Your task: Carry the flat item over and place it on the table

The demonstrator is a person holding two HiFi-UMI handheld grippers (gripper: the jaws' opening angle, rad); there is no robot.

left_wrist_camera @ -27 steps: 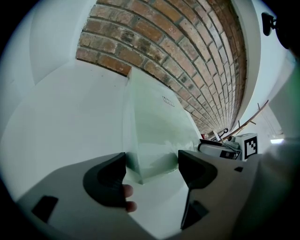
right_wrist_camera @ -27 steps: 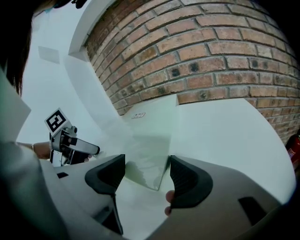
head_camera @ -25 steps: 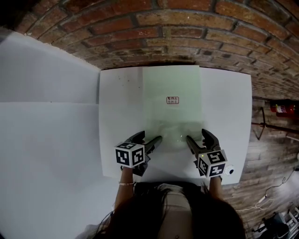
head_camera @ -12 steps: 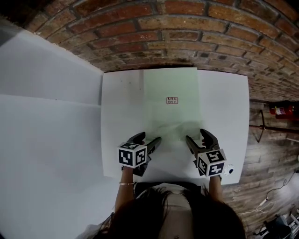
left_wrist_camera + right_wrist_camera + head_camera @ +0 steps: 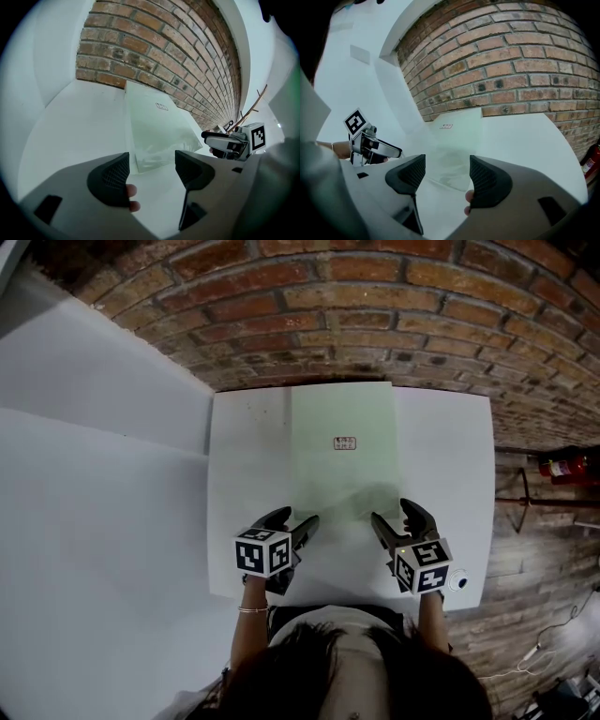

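Observation:
The flat item point(image 5: 342, 451) is a pale green, see-through sheet with a small label point(image 5: 345, 442). It lies flat on the white table point(image 5: 244, 474), reaching back to the brick wall. My left gripper point(image 5: 298, 518) hovers at its near left corner. Its jaws are open and have just been closing a little, with nothing between them. My right gripper point(image 5: 391, 512) stands open at the near right corner, also holding nothing. In the left gripper view the sheet point(image 5: 152, 126) lies just beyond my left gripper point(image 5: 152, 168). In the right gripper view the sheet point(image 5: 454, 140) lies beyond my right gripper point(image 5: 447, 171).
A brick wall point(image 5: 375, 324) backs the table. A large white panel point(image 5: 94, 493) fills the left side. To the right are a wooden floor point(image 5: 534, 549) and a red fire extinguisher point(image 5: 562, 465). The table's front edge is close to the person's body.
The head view has shifted slightly, so the table sits a bit lower in the frame. Both grippers stay at the sheet's near edge, and the sheet has not moved.

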